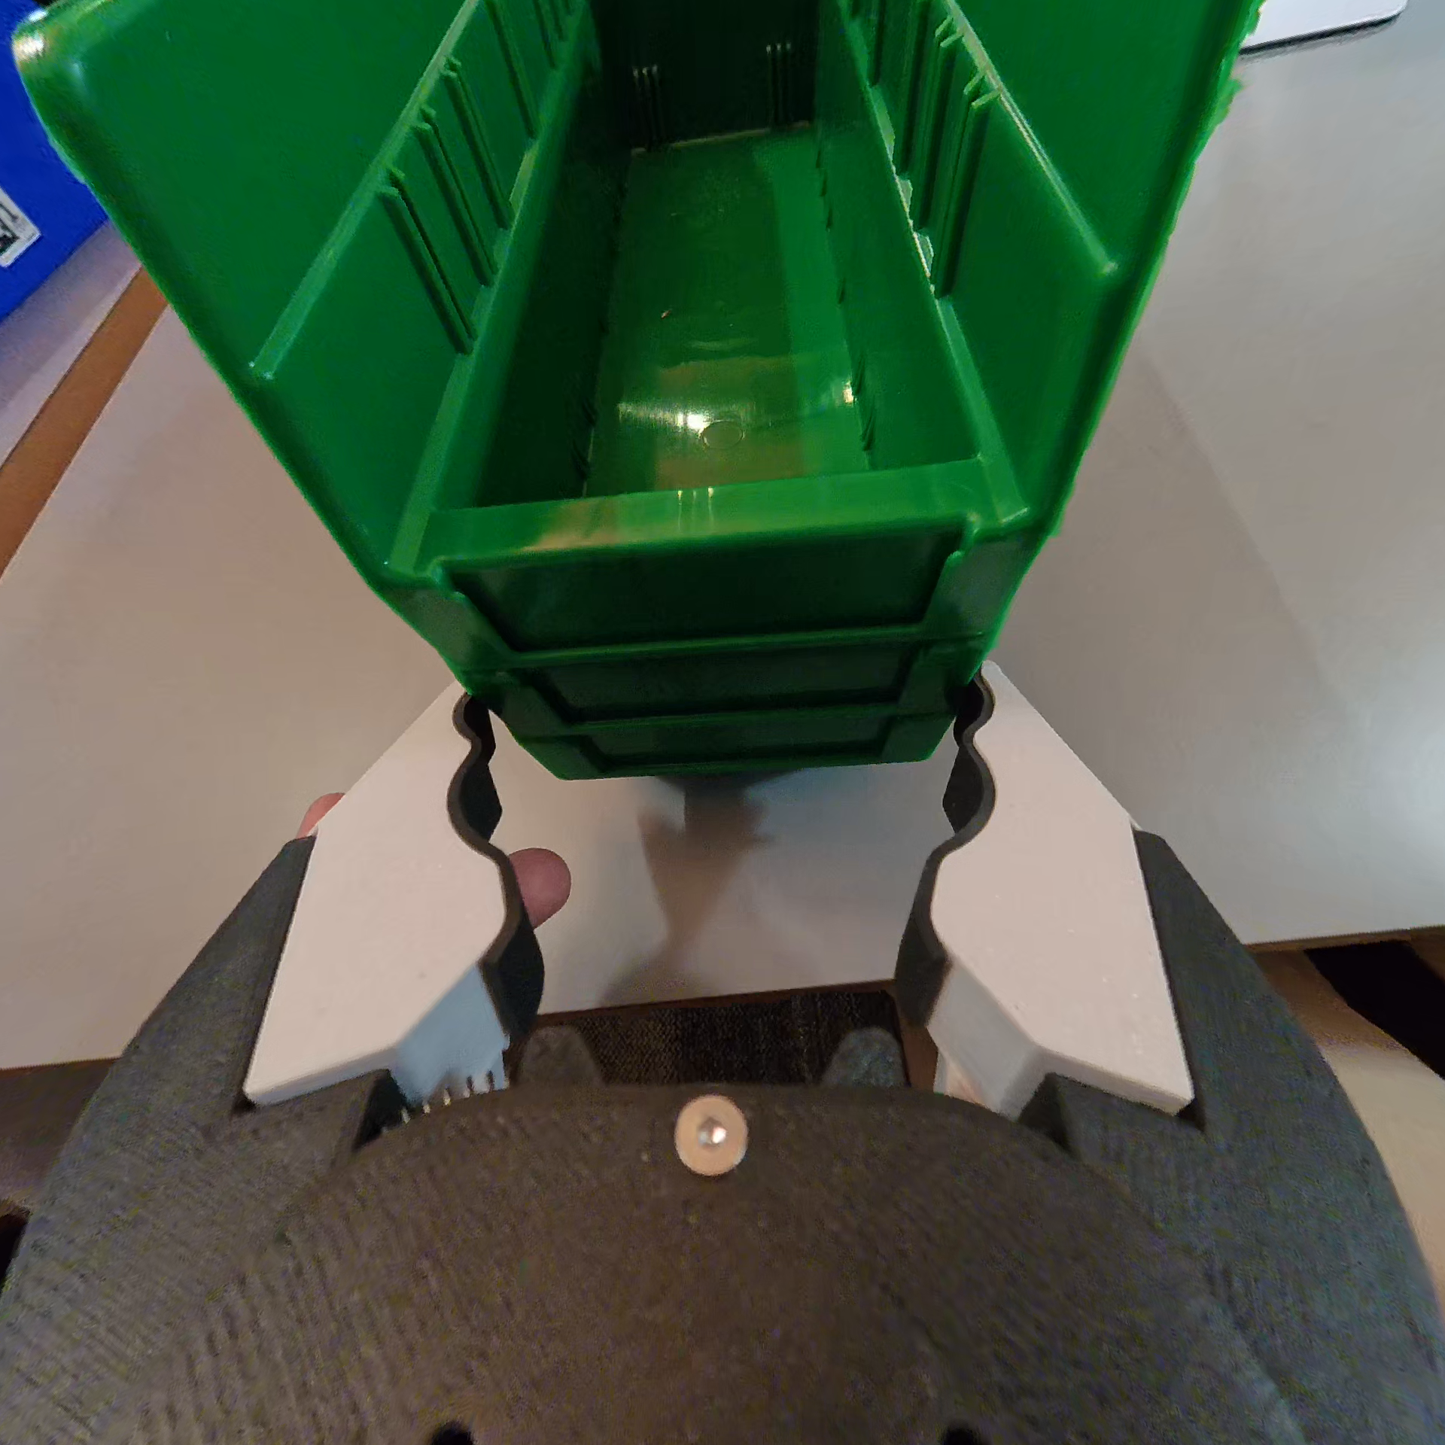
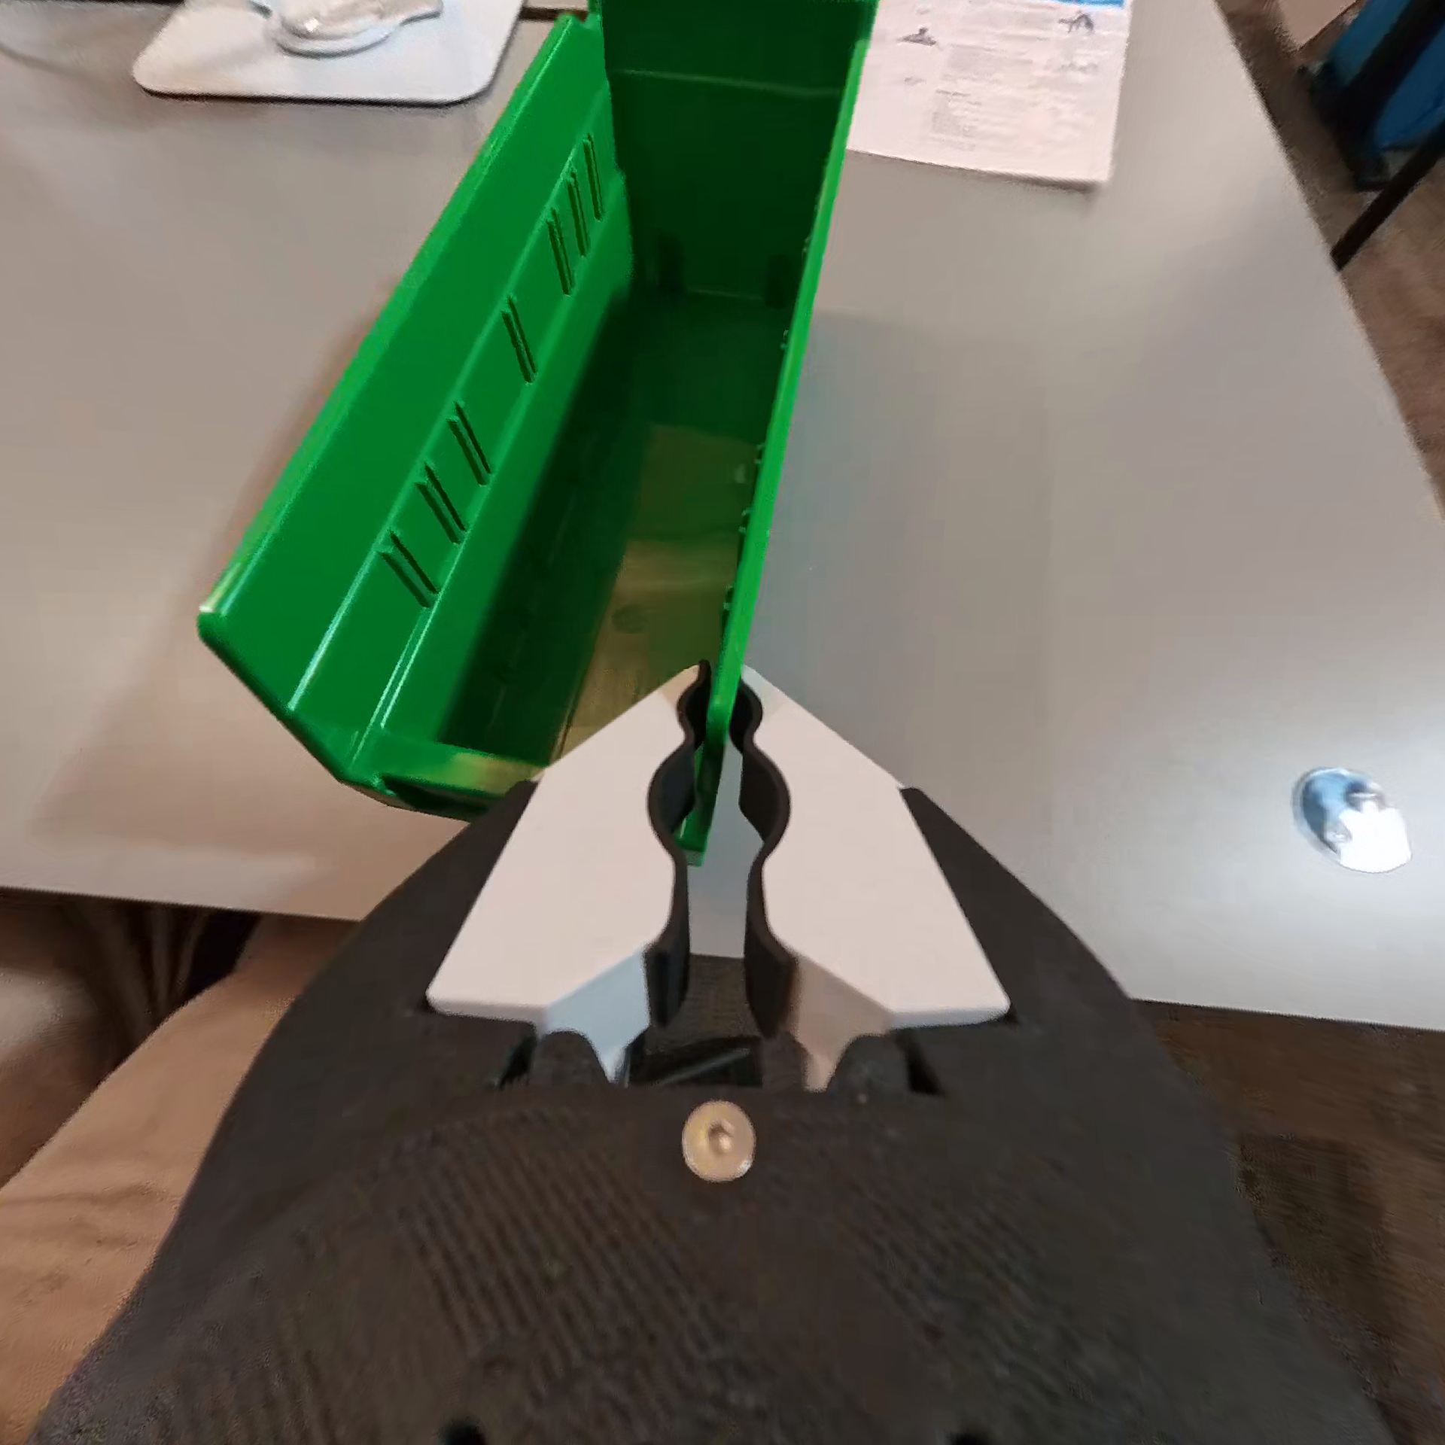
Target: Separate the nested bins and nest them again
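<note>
A stack of three nested green bins fills the left wrist view, open tops up, front lips towards me. My left gripper stands wide, its fingertips pressed against both sides of the lower bins' front end. In the right wrist view my right gripper is shut on the right side wall of a single green bin. It holds that bin tilted above the grey table. Neither gripper shows in the other's view.
A blue bin with a sticker stands at the far left. A white pad lies at the back left and a printed sheet at the back right. A small metal part lies right. The table's front edge is close.
</note>
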The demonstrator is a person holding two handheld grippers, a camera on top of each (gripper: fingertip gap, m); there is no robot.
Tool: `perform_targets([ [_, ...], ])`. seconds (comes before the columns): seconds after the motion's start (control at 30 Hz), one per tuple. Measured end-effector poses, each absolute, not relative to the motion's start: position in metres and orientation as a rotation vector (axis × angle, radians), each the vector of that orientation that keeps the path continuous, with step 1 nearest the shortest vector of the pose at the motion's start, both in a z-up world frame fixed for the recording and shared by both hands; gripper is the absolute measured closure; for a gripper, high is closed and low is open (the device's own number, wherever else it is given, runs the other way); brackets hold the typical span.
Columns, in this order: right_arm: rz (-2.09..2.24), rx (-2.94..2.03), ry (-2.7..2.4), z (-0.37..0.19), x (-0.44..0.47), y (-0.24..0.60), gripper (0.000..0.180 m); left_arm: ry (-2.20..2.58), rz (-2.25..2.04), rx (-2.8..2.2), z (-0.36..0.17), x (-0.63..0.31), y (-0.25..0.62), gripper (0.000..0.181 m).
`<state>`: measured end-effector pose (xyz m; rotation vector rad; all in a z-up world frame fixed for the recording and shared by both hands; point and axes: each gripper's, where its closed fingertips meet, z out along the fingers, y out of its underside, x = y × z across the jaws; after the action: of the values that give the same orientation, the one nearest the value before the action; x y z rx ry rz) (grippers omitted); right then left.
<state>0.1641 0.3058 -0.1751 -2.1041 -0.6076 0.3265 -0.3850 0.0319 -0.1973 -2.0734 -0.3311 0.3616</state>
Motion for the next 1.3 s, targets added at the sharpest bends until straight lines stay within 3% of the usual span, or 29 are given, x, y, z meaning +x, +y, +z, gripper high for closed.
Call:
perform_targets([
  [1.3, 0.27, -2.042, -0.693, -0.175, 0.174, 0.307, 0.177, -0.349, 0.377, -2.069, -0.198, -0.385, 0.043, 0.063],
])
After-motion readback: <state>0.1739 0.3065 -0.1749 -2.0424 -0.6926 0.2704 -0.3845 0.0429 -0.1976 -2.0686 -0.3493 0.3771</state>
